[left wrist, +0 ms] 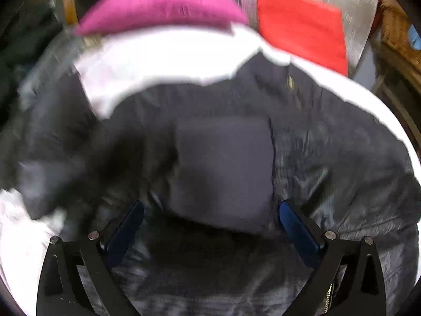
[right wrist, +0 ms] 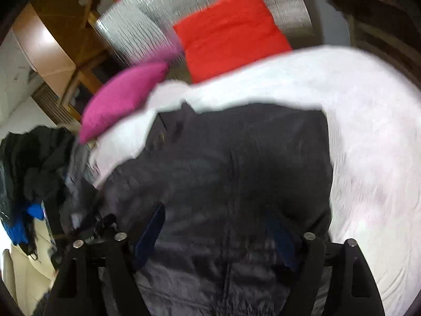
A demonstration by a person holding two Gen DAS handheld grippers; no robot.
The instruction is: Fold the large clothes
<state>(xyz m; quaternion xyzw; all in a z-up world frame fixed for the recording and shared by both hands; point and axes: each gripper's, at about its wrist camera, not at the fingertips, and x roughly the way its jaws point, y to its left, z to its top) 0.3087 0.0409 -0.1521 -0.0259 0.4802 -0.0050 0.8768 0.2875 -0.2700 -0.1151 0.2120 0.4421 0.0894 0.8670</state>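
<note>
A dark grey padded jacket [left wrist: 263, 121] lies spread on a white bed cover [left wrist: 158, 60]. A plain square patch [left wrist: 223, 168] of the jacket sits just ahead of my left gripper [left wrist: 210, 210]. Its blue-padded fingers [left wrist: 288, 217] stand wide apart above the fabric, open, with nothing pinched. In the right wrist view the same jacket [right wrist: 236, 158] fills the middle. My right gripper [right wrist: 215, 223] hangs over it with its fingers [right wrist: 155, 223] apart, open, and no fold is caught between them. Both views are blurred.
A magenta cushion [left wrist: 158, 8] and a red cushion [left wrist: 302, 26] lie beyond the jacket on a silver mat [right wrist: 136, 36]. A heap of dark clothes [right wrist: 31, 163] sits at the left. Wooden furniture [right wrist: 60, 42] stands behind. The white cover [right wrist: 368, 144] stretches to the right.
</note>
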